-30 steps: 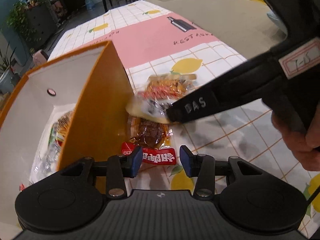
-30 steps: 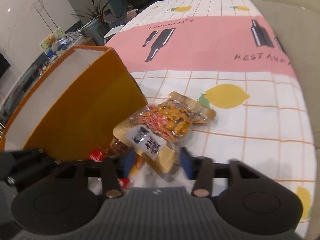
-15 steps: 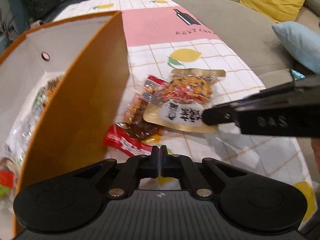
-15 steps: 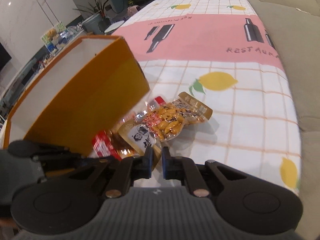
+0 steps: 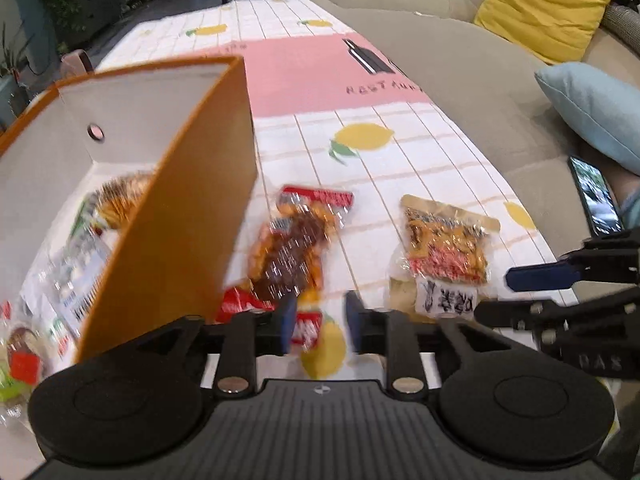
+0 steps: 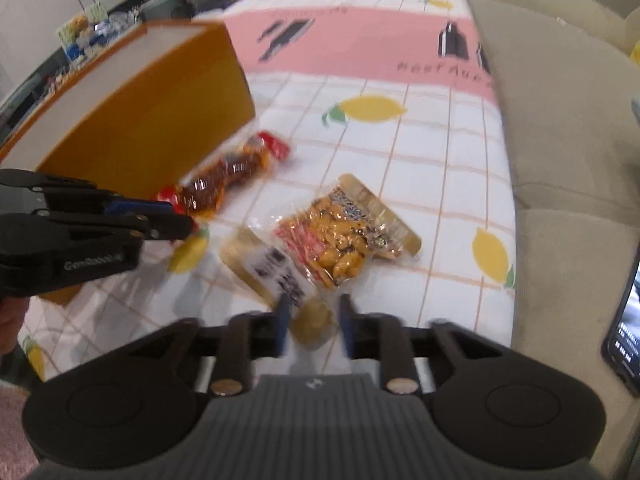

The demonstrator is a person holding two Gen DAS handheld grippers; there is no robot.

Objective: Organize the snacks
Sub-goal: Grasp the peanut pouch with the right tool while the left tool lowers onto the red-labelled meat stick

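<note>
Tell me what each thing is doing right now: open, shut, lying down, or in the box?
Left gripper: open, holding nothing.
Right gripper: open, holding nothing.
Orange box: open on top, snacks inside.
Red snack pack: lying flat on the tablecloth beside the box.
Yellow snack pack: lying flat, apart from the red one.
Phone: screen lit.

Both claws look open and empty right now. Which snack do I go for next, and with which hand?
Probably ease the right claw forward and close on the near edge of the yellow snack packet. Its jaws are open and that edge already lies between them. The left claw is also open, over the red snack packet beside the orange box, so it could follow.
</note>
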